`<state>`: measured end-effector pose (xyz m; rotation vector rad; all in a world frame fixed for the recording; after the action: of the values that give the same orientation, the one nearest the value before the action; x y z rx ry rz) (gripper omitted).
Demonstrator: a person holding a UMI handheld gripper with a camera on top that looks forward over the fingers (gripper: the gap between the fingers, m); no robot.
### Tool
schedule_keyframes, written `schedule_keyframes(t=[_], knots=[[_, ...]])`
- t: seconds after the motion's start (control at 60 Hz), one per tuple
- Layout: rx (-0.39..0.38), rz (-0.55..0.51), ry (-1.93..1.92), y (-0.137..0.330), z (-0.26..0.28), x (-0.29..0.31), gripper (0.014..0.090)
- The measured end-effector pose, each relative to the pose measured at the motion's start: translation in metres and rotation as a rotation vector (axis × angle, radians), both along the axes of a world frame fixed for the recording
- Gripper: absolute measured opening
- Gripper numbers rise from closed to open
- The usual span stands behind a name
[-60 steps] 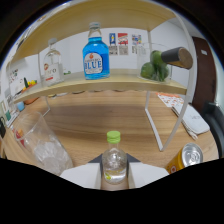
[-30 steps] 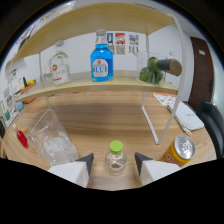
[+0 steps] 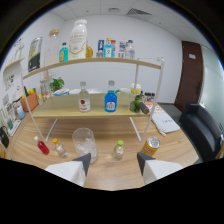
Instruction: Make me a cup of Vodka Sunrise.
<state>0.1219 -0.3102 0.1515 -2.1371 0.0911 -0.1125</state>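
My gripper (image 3: 114,160) is open, nothing between its fingers (image 3: 82,162). Just beyond them, on the wooden table (image 3: 170,150), a small clear bottle with a green cap (image 3: 118,150) stands upright. To its left stands a clear glass holding ice (image 3: 85,142), and to its right an orange can (image 3: 150,146). Further left are a small orange-capped bottle (image 3: 59,148) and a red bottle (image 3: 41,145). On the low shelf behind stand a clear bottle with a red label (image 3: 84,101) and a blue bottle (image 3: 110,101).
A two-level shelf rack (image 3: 150,64) on white legs spans the back of the table, with several bottles on its top board, one a large white bottle (image 3: 77,40). A green object (image 3: 136,105) lies on the low shelf. A black chair (image 3: 200,127) stands at right.
The gripper has drawn back and risen away from the green-capped bottle, which stood between the fingers before and is now beyond them on the table. Much more of the room shows.
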Motion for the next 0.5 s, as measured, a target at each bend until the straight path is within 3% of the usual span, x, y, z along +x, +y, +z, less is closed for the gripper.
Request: schedule_keyframes(t=[0.5], knots=[[-0.034,0.033,0.003,-0.025,0.006,-0.064,0.0862]])
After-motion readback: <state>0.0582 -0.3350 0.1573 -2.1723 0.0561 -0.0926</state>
